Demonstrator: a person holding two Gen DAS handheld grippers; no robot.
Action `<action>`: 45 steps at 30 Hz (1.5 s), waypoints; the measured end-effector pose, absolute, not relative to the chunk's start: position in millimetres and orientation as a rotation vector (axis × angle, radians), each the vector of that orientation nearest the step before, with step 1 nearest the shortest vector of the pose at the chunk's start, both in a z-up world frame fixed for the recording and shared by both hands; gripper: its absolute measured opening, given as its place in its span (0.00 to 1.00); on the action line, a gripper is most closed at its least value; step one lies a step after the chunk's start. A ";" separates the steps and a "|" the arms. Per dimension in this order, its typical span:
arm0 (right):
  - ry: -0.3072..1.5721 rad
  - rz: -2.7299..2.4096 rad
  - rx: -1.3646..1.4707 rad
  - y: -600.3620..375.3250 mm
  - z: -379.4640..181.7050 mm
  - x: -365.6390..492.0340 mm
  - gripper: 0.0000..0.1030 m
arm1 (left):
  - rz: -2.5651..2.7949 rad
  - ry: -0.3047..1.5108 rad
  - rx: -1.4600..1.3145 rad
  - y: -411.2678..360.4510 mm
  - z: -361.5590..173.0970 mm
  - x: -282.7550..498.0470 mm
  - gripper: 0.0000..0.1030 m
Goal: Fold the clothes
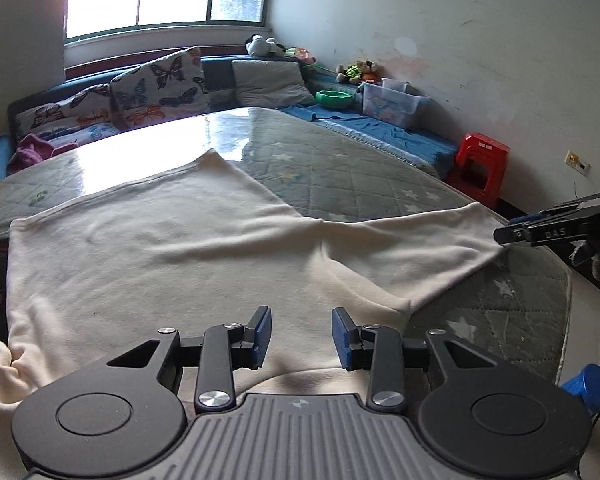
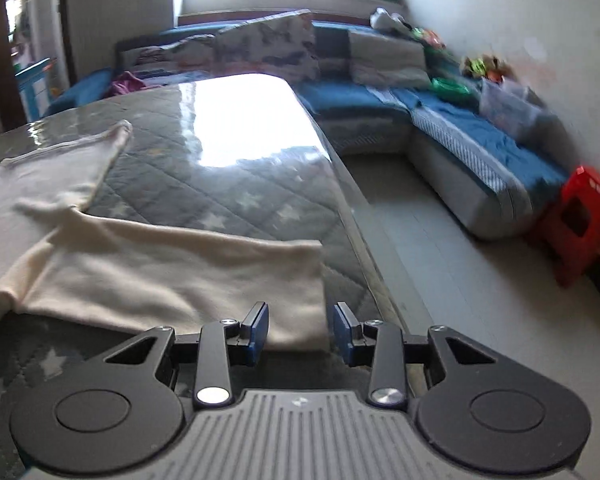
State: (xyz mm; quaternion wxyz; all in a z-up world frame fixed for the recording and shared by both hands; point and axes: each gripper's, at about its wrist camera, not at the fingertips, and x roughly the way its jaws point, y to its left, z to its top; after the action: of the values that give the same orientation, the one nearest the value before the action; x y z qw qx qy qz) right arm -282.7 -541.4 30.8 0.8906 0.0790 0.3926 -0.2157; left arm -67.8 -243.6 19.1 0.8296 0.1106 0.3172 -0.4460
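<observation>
Cream knit garment [image 1: 172,240] lies spread flat on the glass-topped table w/ grey star-print quilted cover [image 1: 340,168], directly ahead of and under the left gripper [image 1: 301,336], whose blue-padded jaws stand apart w/ nothing between them. Right gripper [image 2: 301,330] jaws also apart, empty, hovering at the garment's sleeve end [image 2: 296,280] near the table's right edge; sleeve cuff sits just fwd of its left pad. In left wrist view the right gripper comes in from the right, tips at the sleeve's far corner.
</observation>
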 end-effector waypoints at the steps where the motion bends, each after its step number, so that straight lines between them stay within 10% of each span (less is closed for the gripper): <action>1: 0.820 -0.453 0.181 -545.2 28.0 -284.4 0.34 | -0.950 0.671 0.237 -244.5 19.3 -68.7 0.35; 13: 0.756 -0.465 -0.026 -545.3 52.0 -259.9 0.04 | -0.997 0.680 0.274 -255.8 13.3 -78.8 0.35; 45: 0.751 -0.451 0.121 -575.2 25.9 -215.9 0.19 | -1.068 0.651 0.326 -264.0 9.6 -92.0 0.38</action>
State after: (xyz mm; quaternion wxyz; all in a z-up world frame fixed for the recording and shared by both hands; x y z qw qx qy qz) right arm -215.9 -575.2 25.9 0.9039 0.0588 0.3632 -0.2182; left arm -92.0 -264.0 9.6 0.7983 0.1518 0.3035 -0.4976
